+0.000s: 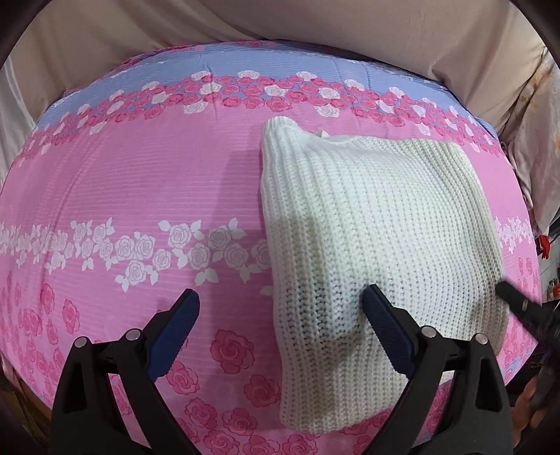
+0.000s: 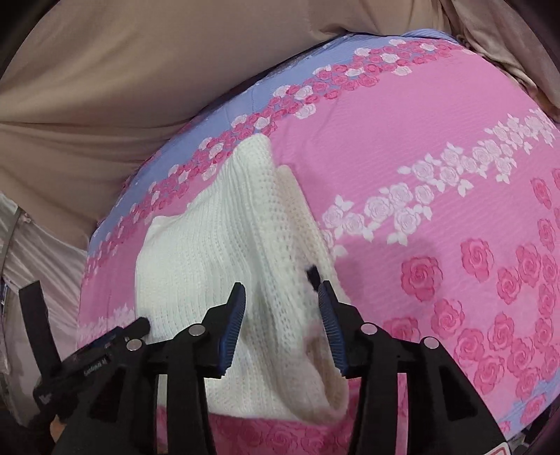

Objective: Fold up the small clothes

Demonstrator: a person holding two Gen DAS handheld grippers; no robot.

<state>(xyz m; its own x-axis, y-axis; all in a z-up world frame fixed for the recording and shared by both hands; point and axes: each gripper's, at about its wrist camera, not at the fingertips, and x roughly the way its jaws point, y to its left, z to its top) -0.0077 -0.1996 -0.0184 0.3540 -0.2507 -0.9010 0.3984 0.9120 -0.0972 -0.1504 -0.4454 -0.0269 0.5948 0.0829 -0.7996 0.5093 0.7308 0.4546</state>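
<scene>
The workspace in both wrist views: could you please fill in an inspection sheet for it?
Surface: pink rose-print quilt with a blue band at its far edge, spread flat.
Job's things: white knit sweater, already folded into a compact shape, lying on the quilt.
Clutter: nothing seen on the quilt besides the sweater.
Grippers: left gripper jaws wide apart, one fingertip over the sweater's near edge, gripping nothing; right gripper jaws apart above the sweater, gripping nothing.
Cables: nothing seen.
Surroundings: beige fabric bunched behind the quilt; small red object at the right edge, too small to identify.
</scene>
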